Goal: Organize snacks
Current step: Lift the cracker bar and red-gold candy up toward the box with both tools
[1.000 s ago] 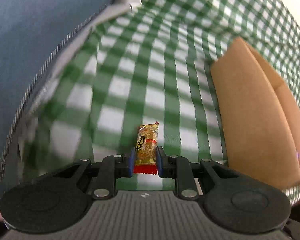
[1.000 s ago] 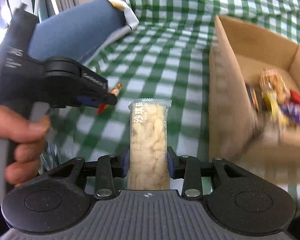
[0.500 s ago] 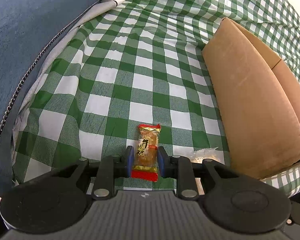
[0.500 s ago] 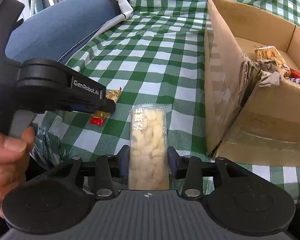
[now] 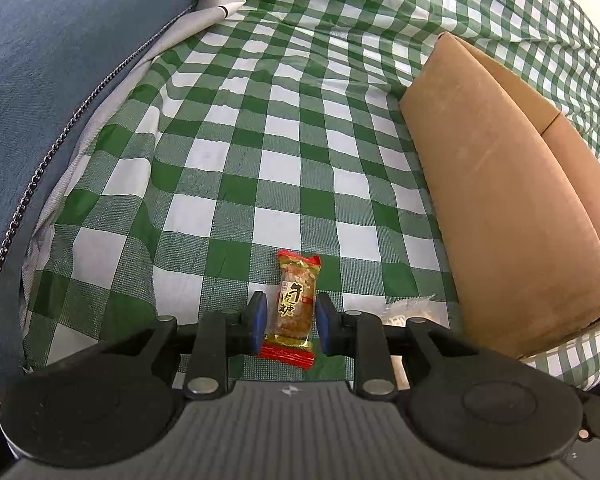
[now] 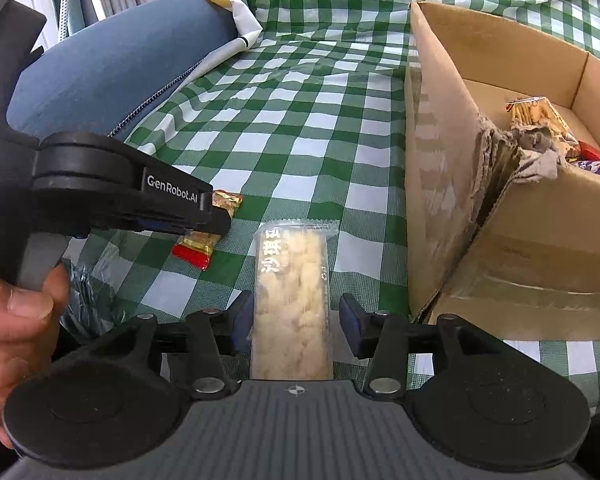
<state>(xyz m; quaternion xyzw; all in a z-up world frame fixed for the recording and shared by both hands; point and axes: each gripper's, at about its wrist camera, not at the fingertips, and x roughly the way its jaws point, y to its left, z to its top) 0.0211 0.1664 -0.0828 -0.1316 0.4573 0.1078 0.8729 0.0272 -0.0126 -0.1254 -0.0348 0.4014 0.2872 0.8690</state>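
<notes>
A small red-and-gold candy (image 5: 294,305) lies on the green checked cloth between the fingers of my left gripper (image 5: 289,325), which stands open with gaps on both sides. It also shows in the right wrist view (image 6: 204,237) under the left gripper (image 6: 204,220). A long pale rice-crisp bar (image 6: 291,304) in clear wrap lies on the cloth between the fingers of my right gripper (image 6: 294,326), which is open and clear of it. The cardboard box (image 6: 440,168) to the right holds several snacks (image 6: 540,116).
A blue cushion (image 5: 56,80) with a zip lies along the left. The box's near wall (image 5: 496,208) stands close on the right, its corner torn (image 6: 516,152). A hand (image 6: 16,320) holds the left gripper. Crinkled clear plastic (image 6: 88,296) lies at the cloth's left edge.
Both grippers have opened. The candy and the bar, held above the cloth before, now lie on it, released. Both grippers came down toward the cloth.
</notes>
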